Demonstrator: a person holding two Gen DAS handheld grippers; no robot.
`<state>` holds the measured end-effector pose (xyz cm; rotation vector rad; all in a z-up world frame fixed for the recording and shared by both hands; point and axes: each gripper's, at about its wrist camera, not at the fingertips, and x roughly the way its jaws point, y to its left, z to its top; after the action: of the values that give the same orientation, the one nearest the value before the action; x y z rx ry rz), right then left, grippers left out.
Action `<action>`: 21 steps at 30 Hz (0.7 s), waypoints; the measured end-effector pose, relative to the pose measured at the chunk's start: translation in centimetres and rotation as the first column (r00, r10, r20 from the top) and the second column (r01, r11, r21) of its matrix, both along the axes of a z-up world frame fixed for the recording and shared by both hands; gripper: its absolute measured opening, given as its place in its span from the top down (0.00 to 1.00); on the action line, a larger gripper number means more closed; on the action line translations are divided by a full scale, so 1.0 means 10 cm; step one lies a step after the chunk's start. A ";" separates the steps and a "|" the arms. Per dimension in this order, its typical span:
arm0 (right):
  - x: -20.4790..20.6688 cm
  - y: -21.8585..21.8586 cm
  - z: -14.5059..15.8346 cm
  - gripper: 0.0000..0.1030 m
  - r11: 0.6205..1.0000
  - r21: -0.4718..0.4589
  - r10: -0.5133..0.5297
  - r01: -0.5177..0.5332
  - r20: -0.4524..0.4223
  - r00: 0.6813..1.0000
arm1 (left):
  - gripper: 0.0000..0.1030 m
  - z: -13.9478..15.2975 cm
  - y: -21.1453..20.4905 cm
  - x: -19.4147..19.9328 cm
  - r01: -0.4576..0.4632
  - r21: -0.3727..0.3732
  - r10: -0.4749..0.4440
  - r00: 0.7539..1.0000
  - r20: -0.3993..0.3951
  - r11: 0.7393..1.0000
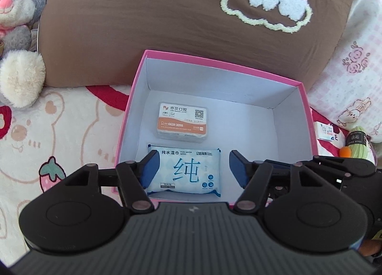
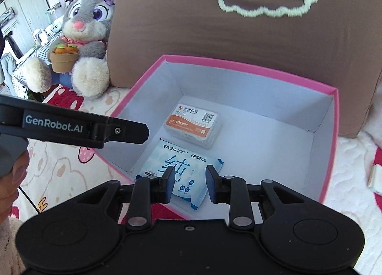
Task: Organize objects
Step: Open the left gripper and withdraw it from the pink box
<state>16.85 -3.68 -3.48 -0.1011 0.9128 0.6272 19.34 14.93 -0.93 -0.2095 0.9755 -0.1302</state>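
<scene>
Through your left wrist camera, your left gripper [image 1: 189,170] hangs over the near end of a pink cardboard box with a white inside [image 1: 308,117], at the centre of the frame. Its blue-padded fingers [image 1: 149,171] stand apart and grip nothing. Between them, lower down on the box floor, lies a flat blue-and-white pack of wet wipes [image 1: 185,171]. Just beyond it lies a clear plastic case with an orange-and-white label [image 1: 182,123]; the two are close, but you cannot tell if they touch. A big brown pillow with a fluffy white cloud patch [image 1: 167,12] fills the top of the frame behind the box. A grey plush rabbit [image 1: 19,12] sits at the upper left. At the right edge, beside the box, lie a small white packet [image 1: 325,131] and a skein of pale green yarn [image 1: 358,142] on the printed bedspread [image 1: 59,120].

Through your right wrist camera, your right gripper [image 2: 189,183] sits low at the centre, its fingers [image 2: 170,184] drawn in to their closed position with a gap left between the pads and nothing held. The wipes pack shows in that gap, on the box floor at the box's near left corner. The labelled case lies behind it. Your left gripper's black arm reaches in from the left edge over the box's left wall.
</scene>
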 end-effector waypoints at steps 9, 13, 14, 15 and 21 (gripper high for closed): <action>-0.22 -0.20 0.23 0.63 1.000 -0.022 -0.009 0.010 0.053 0.999 | 0.13 0.21 -0.17 -0.19 0.017 0.068 -0.019 0.999 0.039 0.998; -0.36 -0.30 0.35 0.60 1.000 -0.023 0.000 0.001 0.074 0.997 | 0.05 0.30 -0.18 -0.27 0.020 0.060 -0.022 0.999 0.047 0.998; -0.39 -0.31 0.38 0.60 1.000 -0.023 0.008 -0.007 0.076 0.997 | 0.05 0.32 -0.20 -0.28 0.036 0.062 -0.038 0.998 0.047 0.997; -0.42 -0.33 0.41 0.60 1.000 -0.021 0.017 -0.016 0.078 0.997 | 0.05 0.32 -0.22 -0.29 0.058 0.070 -0.061 0.997 0.047 0.996; -0.58 -0.40 0.55 0.59 1.000 -0.009 0.020 -0.019 0.095 0.995 | 0.05 0.31 -0.31 -0.37 0.066 0.091 -0.067 0.998 0.011 0.994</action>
<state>11.09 -7.63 1.98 -0.1460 0.8228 0.6318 15.61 11.81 2.15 -0.0926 0.9723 -0.1476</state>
